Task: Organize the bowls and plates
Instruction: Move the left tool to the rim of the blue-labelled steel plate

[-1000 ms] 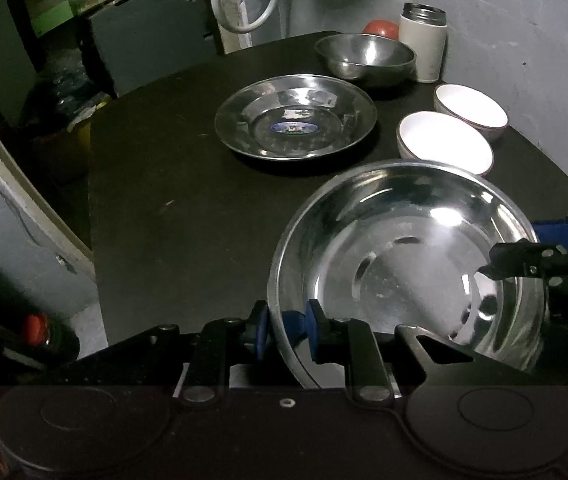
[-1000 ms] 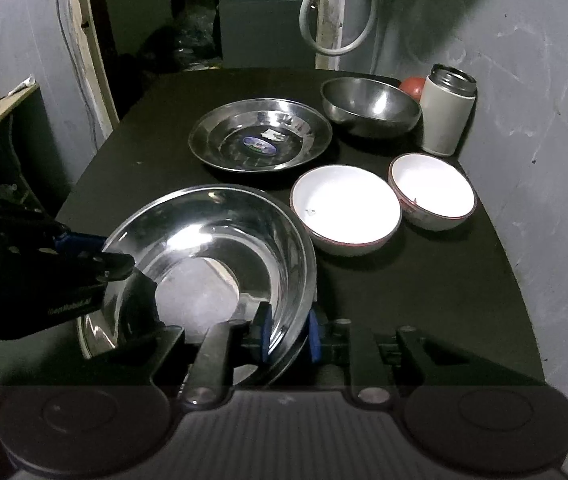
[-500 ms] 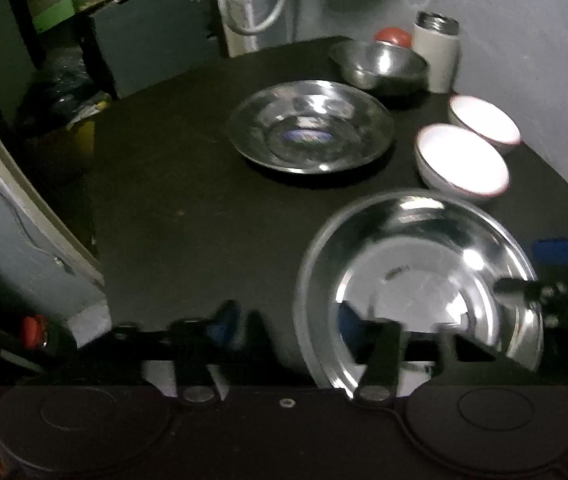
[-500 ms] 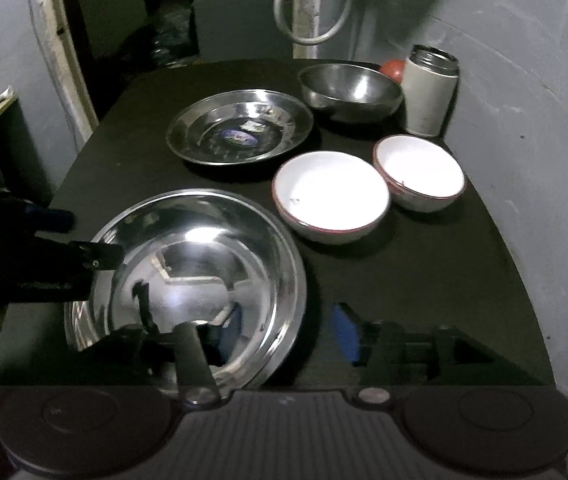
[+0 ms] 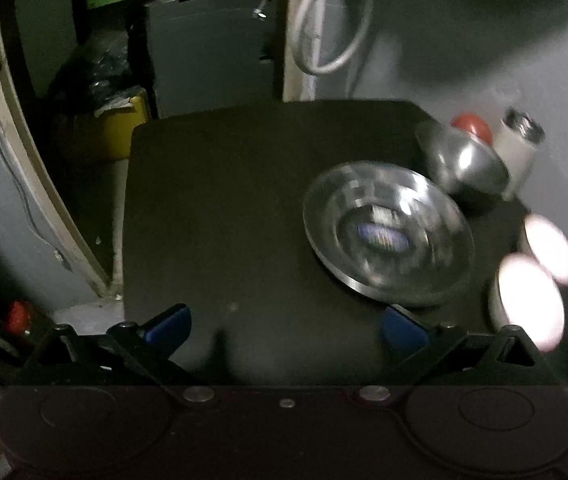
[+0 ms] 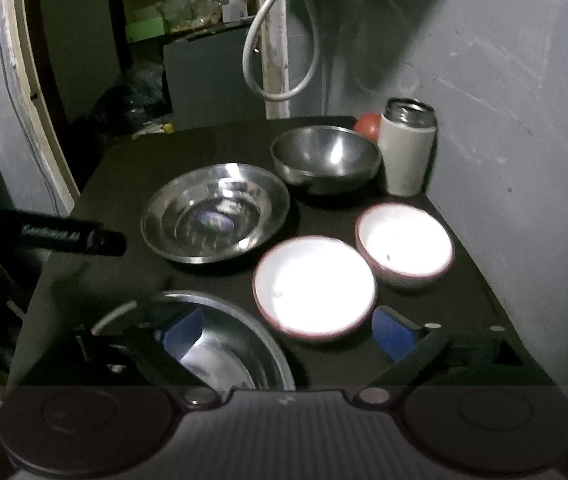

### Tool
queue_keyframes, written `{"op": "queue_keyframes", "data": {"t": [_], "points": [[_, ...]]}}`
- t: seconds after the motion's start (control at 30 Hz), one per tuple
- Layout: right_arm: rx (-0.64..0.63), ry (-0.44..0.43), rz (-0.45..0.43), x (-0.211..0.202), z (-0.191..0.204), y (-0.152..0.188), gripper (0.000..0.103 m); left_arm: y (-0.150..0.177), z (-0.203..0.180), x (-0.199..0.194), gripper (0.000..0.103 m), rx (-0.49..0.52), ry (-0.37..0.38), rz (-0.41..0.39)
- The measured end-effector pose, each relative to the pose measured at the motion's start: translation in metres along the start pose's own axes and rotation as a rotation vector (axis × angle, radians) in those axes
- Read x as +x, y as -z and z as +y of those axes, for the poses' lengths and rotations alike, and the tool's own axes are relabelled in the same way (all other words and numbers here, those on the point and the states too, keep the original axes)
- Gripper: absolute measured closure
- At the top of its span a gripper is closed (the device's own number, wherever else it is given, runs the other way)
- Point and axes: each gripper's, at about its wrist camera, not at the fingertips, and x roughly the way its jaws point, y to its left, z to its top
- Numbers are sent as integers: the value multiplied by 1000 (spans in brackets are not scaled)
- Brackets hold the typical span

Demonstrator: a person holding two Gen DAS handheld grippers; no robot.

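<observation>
Both our grippers, left (image 5: 284, 326) and right (image 6: 288, 332), have jaws spread wide, gripping nothing. The big steel bowl (image 6: 219, 344) rests on the black worktop (image 6: 131, 184) under the right jaws, near two white bowls (image 6: 314, 286) and a steel plate (image 6: 213, 212).

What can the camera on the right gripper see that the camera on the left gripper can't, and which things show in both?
Only the right view shows the large shiny steel basin near the camera, under the open right gripper, plus the left gripper's dark body.

Only the left view shows the yellow bin beside the table and its own open left gripper.

Both show the flat steel plate, the deep steel bowl, two white bowls and the white flask.
</observation>
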Motion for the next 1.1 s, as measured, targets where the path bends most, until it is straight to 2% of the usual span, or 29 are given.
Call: {"op": "queue_keyframes", "data": {"t": [0.17,0.37,0.57,0.8,1.0,1.07,1.1], "points": [[-13,-10,-31,18,5,-20,6,-24,4,25,1,-67,27,-11],[-41,-13,-39,46,9,-42,6,-41,2,52,1,-69,53,-4],[-79,-3,-20,76,13,-55,6,-47,3,69,1,-89,69,5],[-95,-9,10,98,15,-64,13,-51,5,76,3,-117,102,-5],[-83,-15,51,111,15,-64,21,-50,3,80,12,-118,121,1],[-78,-17,62,114,15,-64,22,-50,3,81,24,-115,123,3],[-74,-19,67,116,15,-64,25,-50,3,81,26,-112,128,9]]}}
